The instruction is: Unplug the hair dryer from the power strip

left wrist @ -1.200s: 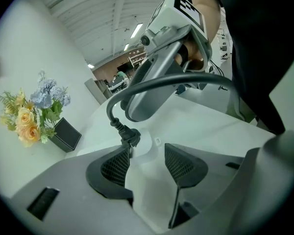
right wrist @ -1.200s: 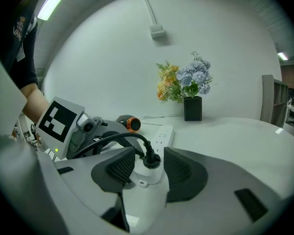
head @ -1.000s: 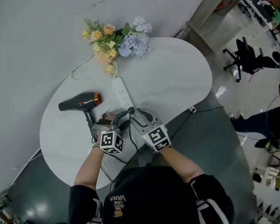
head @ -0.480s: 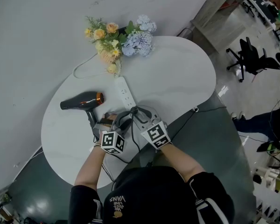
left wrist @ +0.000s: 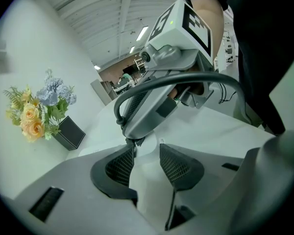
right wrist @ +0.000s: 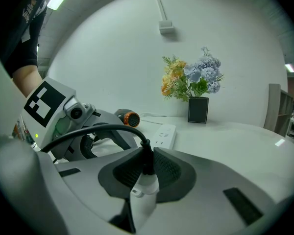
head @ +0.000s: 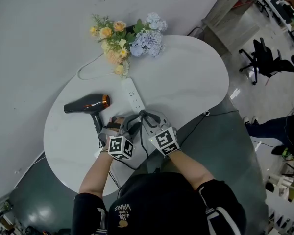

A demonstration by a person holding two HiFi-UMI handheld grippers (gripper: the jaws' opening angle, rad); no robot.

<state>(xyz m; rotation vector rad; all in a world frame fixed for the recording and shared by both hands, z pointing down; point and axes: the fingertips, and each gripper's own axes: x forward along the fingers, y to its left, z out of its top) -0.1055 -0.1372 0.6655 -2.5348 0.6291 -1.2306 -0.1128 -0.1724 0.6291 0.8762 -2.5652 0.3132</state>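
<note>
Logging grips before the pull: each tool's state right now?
Left tool: jaws apart astride the end of the power strip; grip cannot be told.
Right tool: closing on the plug.

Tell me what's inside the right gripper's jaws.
A white plug on its black cord stands between the right gripper's closing jaws. Its prongs are covered, so whether it sits in the power strip cannot be seen.

black cap [head: 154, 199], head view: white print reads "vans", upside down to the camera. smaller white lines beside it, too small to read. sleeve [right wrist: 29, 13] print: blurred.
</note>
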